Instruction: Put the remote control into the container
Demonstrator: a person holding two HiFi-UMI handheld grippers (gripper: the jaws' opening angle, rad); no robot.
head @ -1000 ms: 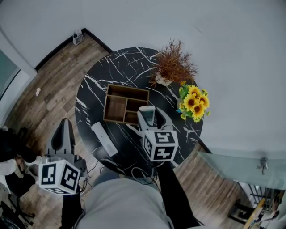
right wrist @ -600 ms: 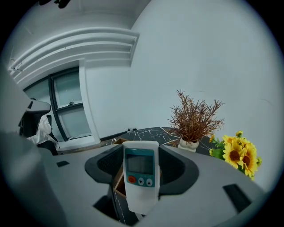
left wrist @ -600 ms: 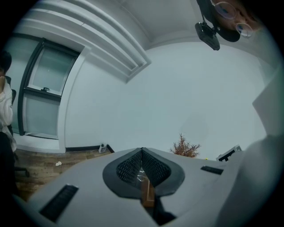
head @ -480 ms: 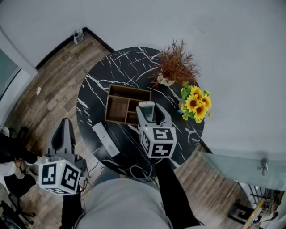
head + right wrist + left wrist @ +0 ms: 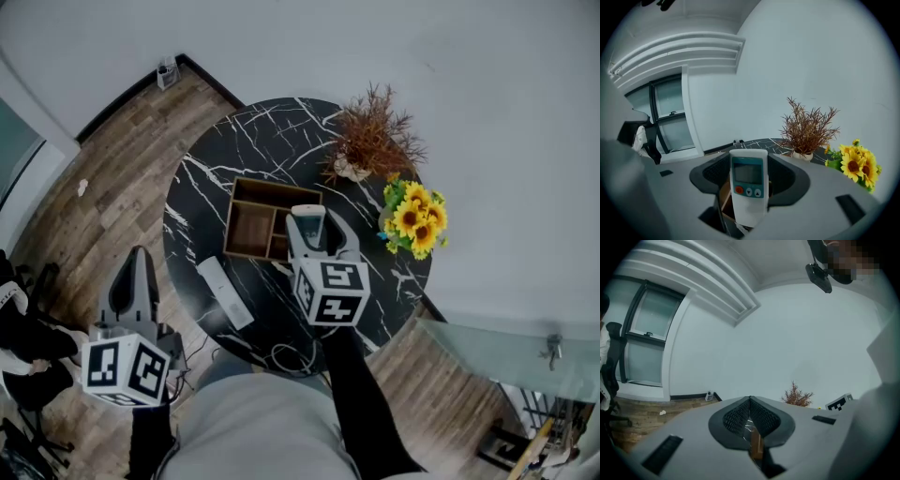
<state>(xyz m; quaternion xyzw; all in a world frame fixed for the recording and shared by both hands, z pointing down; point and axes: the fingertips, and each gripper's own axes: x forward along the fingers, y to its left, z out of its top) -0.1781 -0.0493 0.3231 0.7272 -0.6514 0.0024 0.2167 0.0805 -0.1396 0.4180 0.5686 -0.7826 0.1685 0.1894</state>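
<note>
Since one second ago the right gripper [image 5: 317,236] has carried its load up the picture, from clear of the box to its near right corner; the left gripper [image 5: 134,267] has not shifted. Head view: the white handheld remote control with a grey screen [image 5: 308,221] is clamped between the right jaws, its far end above the right edge of the brown wooden divided container [image 5: 248,231], which sits mid-way on the round black marble-veined table [image 5: 234,150]. The left gripper hangs off the table's near-left edge, over the wooden floor. Left gripper view: the jaws are pressed together with nothing in them. Right gripper view: both pads bear on the sides of the remote, screen and buttons facing the camera, part of the box showing below it. Step in hand, as I judge it: carry and place. To do it well, bring the remote fully over one compartment, line its long side up with that compartment, lower it inside the walls, then part the jaws; letting go at the rim risks it tipping out. Count: two grippers; one container; two remotes, the second a slim white bar-shaped remote [image 5: 223,292] lying on the table near the box's left corner; one russet dried plant in a pale pot [image 5: 375,142]; one bunch of yellow sunflowers [image 5: 412,217].
</note>
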